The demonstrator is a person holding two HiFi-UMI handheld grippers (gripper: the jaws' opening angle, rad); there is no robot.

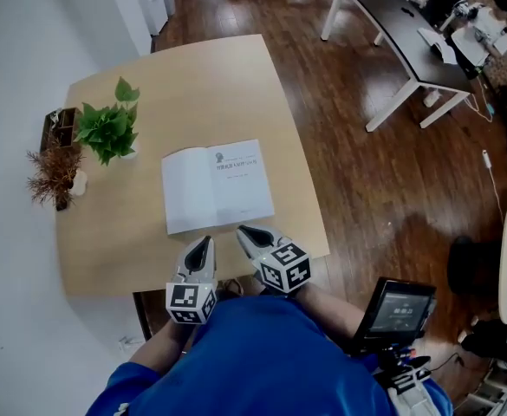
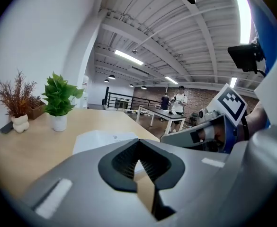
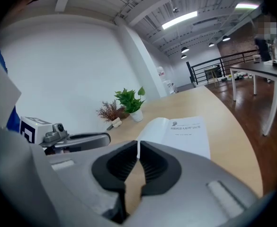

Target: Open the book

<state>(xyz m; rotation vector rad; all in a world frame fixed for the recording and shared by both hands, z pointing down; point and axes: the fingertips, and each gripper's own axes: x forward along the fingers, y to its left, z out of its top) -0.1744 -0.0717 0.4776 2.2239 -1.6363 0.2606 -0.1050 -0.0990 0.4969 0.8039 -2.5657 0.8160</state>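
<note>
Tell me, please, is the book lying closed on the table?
No, the book lies open, with two white pages facing up.

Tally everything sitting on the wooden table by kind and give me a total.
Open book: 1
Green potted plant: 1
Dried plant in a white vase: 1
Brown wooden box: 1
Small dark object beside the vase, too small to identify: 1
Total: 5

Bare tabletop [image 1: 236, 68] around book [image 1: 217, 185], plants [image 1: 107, 128] aside
</note>
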